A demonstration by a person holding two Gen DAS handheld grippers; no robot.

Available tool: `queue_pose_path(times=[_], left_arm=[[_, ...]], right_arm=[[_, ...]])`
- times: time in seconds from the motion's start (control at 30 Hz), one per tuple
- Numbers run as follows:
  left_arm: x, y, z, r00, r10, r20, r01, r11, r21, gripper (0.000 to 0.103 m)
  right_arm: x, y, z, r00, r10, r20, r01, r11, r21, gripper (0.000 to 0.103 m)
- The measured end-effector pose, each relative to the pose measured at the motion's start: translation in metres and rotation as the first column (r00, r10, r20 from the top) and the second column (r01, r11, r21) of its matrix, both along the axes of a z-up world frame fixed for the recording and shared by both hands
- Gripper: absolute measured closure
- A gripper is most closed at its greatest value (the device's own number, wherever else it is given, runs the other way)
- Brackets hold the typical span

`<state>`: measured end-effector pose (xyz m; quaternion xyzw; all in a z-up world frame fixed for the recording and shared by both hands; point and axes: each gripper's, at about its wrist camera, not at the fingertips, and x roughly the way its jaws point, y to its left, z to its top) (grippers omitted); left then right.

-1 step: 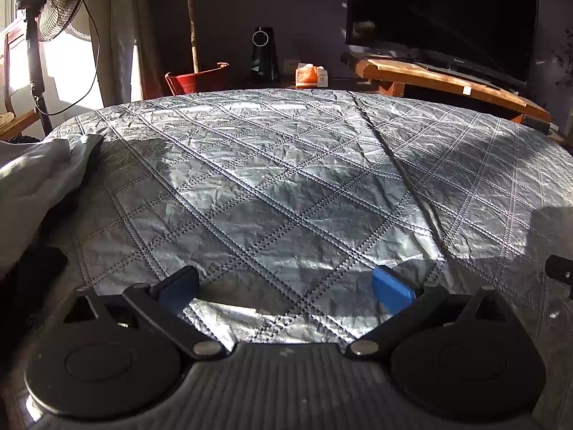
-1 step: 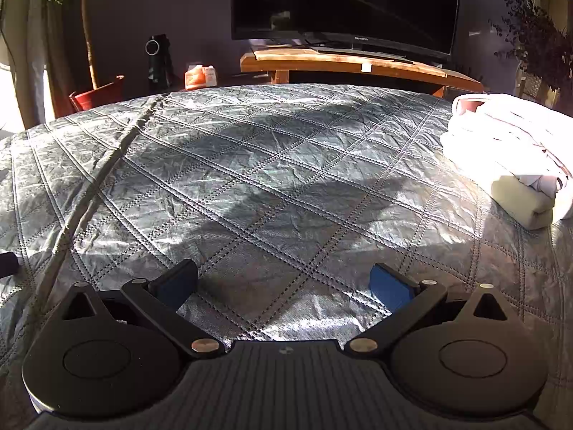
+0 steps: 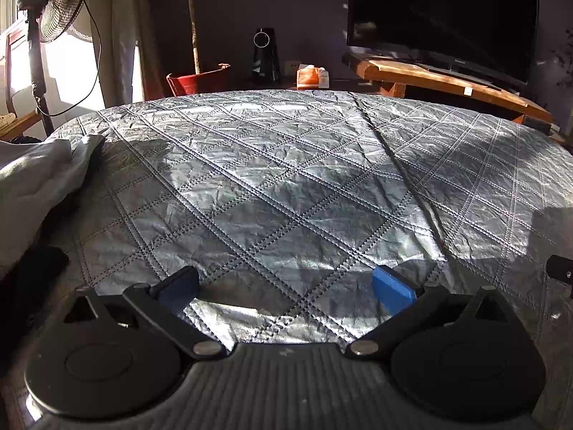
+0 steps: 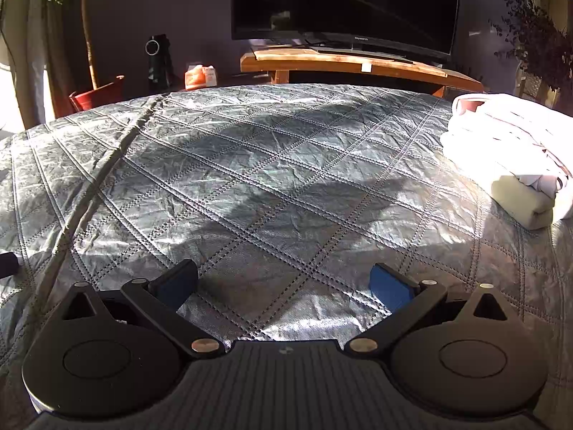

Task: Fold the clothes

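Hovering left gripper (image 3: 286, 288) spread, right gripper (image 4: 284, 285) likewise

Silver-grey quilt (image 3: 286, 186) stitched in a diamond grid of dark double lines, crinkled, patched with sun and shadow. Pale grey garment (image 3: 32, 186) at far left, a black piece (image 3: 35, 268) beside it. White and cream folded stack (image 4: 512, 157) at right (one dark red patch near its top). Blue pads (image 3: 390, 288) on black fingers, both grippers alike. Red pot (image 3: 197, 80), orange and white box (image 3: 311, 77), black speaker (image 3: 265, 55), black TV (image 4: 343, 3) on a brown wooden stand (image 4: 358, 64).
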<state>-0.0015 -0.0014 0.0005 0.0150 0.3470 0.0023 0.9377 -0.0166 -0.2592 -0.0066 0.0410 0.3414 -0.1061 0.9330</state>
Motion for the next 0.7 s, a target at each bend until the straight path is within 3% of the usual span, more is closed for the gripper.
queue_pose_path(times=[0.2,0.3,0.7], left_arm=[[-0.0054,-0.0053,0.0019,1.000,-0.010,0.024,0.010,1.000,0.021,0.000],[0.0002,-0.0022,0.0013,1.000,0.001,0.009,-0.001,1.000,-0.018,0.000],[0.0012,-0.0022,-0.0026,1.000,0.005,0.007,-0.005,1.000,-0.013,0.000]], right_arm=[[-0.0001,0.0000,0.0000,1.000,0.000,0.000,0.000,1.000,0.001,0.000],[-0.0001,0.0001,0.0000,1.000,0.000,0.000,0.000,1.000,0.000,0.000],[-0.0002,0.0002,0.0001,1.000,0.000,0.000,0.000,1.000,0.000,0.000]])
